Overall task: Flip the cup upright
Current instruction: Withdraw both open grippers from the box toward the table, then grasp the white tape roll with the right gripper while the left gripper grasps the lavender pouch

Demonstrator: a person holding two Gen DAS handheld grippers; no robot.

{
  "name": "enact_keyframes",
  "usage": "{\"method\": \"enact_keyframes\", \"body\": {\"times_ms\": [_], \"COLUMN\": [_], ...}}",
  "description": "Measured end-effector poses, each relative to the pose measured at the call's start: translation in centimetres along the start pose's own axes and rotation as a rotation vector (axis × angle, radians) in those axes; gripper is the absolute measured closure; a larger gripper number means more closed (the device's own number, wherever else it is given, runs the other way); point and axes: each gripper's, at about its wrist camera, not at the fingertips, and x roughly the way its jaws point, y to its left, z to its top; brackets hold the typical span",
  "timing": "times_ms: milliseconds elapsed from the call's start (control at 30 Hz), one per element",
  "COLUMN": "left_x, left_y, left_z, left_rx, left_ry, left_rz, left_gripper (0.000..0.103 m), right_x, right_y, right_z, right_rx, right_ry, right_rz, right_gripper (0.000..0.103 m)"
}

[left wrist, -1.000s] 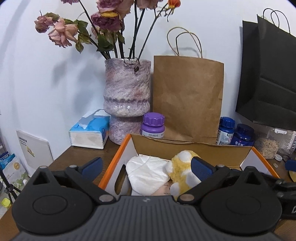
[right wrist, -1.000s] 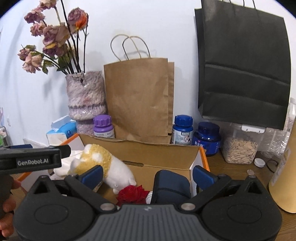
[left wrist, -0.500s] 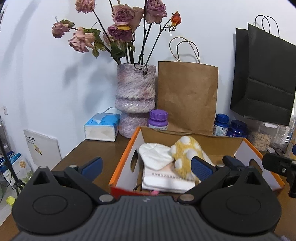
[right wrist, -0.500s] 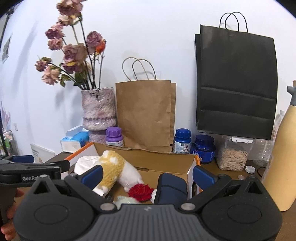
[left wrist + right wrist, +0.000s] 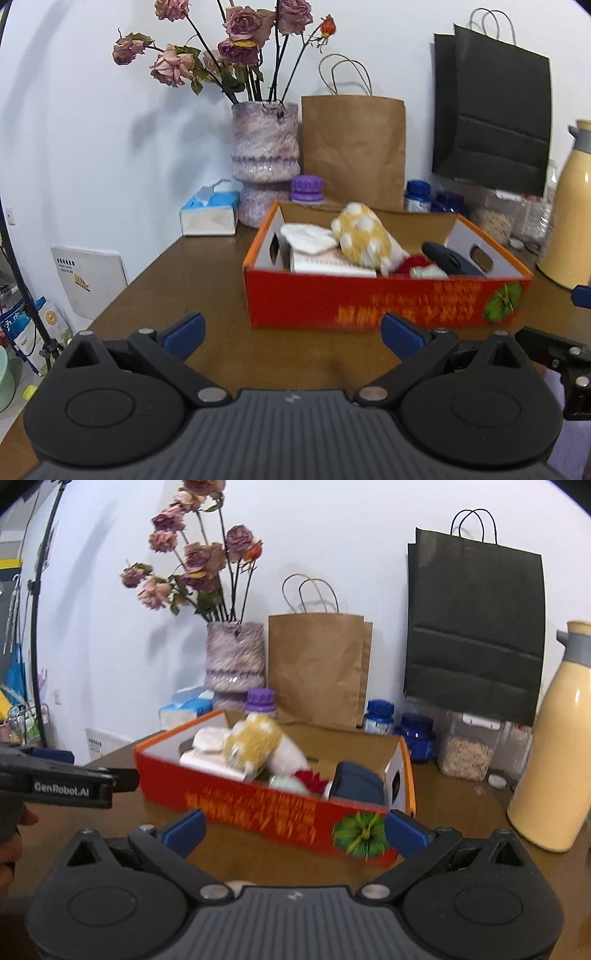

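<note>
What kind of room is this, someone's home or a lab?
Most likely a home: a wooden table against a white wall holds a vase of dried roses, a tissue box and a red cardboard box of soft toys and odds and ends.

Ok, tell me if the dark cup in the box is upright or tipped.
Tipped: the cup lies on its side in the box beside the red flower. Both grippers are open and clear.

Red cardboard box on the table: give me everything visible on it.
The red cardboard box is an open-topped carton with orange rim edges, white inner walls and oval handle cut-outs in its end walls. Its front face carries blurred yellow print and a green round graphic. It sits flat on the brown wooden table, in front of the brown paper bag. Inside lie a yellow-and-white plush toy, white cloth, a red item and a dark blue object.
</note>
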Motion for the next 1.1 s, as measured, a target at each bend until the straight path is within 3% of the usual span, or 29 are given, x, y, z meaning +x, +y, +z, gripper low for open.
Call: {"method": "enact_keyframes", "body": {"times_ms": [300, 533, 767, 833, 867, 900, 1100], "left_x": [-2.4, -2.6, -2.7, -2.8, -2.8, -2.8, -2.7], "left_y": [1.3, 2.1, 2.4, 2.4, 2.4, 2.4, 2.5], "left_z": [-3.9, -4.1, -3.9, -4.0, -4.0, -4.0, -4.0], "left_rx": [0.007, -0.026, -0.039, -0.041, -0.041, -0.041, -0.049], "left_ry": [0.089, 0.093, 0.092, 0.090, 0.089, 0.089, 0.090], "left_rz": [-0.028, -0.023, -0.024, -0.026, -0.027, -0.028, -0.027], "left_gripper": [0.000, 0.000, 0.000, 0.000, 0.000, 0.000, 0.000], "right_x": [-1.8, -0.1, 2.7, 3.3, 3.5, 3.6, 2.2], "right_y": [1.2, 3.5, 4.2, 4.1, 4.1, 4.2, 4.7], "right_z": [-3.3, -4.2, -4.0, -4.0, -4.1, -4.1, -4.2], "right_rx": [0.009, -0.025, 0.014, 0.032, 0.035, 0.033, -0.017], "right_ry": [0.072, 0.137, 0.198, 0.216, 0.222, 0.226, 0.161], "right_rz": [0.001, 0.001, -0.008, 0.001, 0.005, 0.009, 0.005], "right_gripper": [0.000, 0.001, 0.017, 0.028, 0.043, 0.051, 0.052]}}
